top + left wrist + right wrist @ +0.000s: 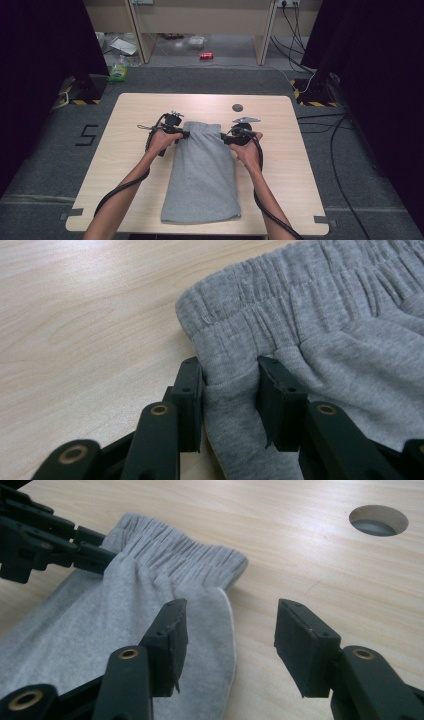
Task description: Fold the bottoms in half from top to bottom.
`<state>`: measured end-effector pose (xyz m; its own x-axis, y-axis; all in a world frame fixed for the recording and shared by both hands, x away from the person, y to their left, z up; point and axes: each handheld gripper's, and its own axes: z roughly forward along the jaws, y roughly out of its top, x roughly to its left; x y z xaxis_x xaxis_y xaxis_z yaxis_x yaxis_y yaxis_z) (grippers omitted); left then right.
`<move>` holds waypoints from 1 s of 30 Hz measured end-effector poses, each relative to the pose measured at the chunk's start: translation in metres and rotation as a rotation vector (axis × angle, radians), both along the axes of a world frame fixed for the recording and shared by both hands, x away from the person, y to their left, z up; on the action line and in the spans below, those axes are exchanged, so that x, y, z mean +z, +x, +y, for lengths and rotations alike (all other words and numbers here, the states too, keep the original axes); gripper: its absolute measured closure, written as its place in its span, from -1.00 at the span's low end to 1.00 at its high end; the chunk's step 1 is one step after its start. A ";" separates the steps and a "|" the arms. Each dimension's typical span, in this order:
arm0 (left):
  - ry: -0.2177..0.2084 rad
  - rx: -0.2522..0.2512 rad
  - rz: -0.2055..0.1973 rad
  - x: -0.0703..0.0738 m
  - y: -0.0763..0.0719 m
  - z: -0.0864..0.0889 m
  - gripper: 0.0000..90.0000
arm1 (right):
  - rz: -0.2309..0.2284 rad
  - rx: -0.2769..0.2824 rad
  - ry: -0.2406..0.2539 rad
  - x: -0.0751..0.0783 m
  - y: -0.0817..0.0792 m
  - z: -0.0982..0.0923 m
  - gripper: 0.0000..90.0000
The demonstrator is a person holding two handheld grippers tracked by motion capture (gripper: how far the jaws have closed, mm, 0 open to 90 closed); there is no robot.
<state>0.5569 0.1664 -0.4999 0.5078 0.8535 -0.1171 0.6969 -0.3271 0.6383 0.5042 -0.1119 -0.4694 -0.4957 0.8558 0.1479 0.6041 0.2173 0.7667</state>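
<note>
Hem end: we see the grey shorts [202, 175] lying flat and lengthwise on the tabletop [125, 165], ready for folding.
Left claw [230, 390]: pinching a fold of cloth just below the waistband [280, 305], pinning that corner.
Right claw [227, 640]: jaws apart, straddling the other side edge, nothing gripped.
Far edge: round hole [378, 520] beyond, clear of the work.

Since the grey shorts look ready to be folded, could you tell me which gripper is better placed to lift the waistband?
Left: the left gripper already pinches the grey shorts; the right gripper stands open.
</note>
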 end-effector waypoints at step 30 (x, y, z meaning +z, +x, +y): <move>-0.004 0.006 -0.012 -0.001 -0.002 0.000 0.41 | 0.119 -0.031 -0.022 -0.034 0.046 0.028 -0.06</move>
<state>0.5551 0.1667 -0.5009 0.5042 0.8560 -0.1145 0.6911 -0.3205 0.6478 0.5506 -0.0835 -0.5032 -0.4491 0.8741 0.1850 0.6973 0.2135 0.6842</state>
